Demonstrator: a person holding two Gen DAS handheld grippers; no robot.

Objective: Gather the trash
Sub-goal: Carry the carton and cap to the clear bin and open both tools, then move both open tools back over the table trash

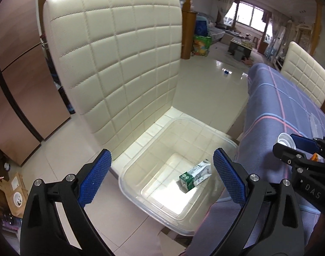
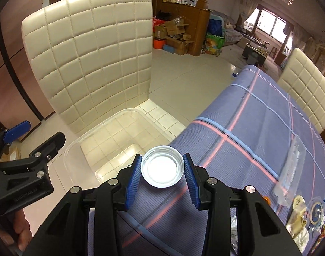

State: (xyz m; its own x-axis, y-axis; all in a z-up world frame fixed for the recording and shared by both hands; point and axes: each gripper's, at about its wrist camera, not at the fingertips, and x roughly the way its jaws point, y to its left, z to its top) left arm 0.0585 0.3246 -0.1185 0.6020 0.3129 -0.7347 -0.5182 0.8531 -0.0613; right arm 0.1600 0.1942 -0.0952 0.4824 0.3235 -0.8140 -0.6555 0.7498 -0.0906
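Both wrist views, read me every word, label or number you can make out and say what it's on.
"DAS": on the right gripper's black body.
"GenRobot.AI": faint, on the left gripper's black body.
Green and white carton in the clear bin: print too small to read.
Wrappers on the tablecloth: print blurred.

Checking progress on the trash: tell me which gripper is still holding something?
The right gripper: its pads clamp a white cap. The left gripper stands open and empty above the clear bin holding a carton.
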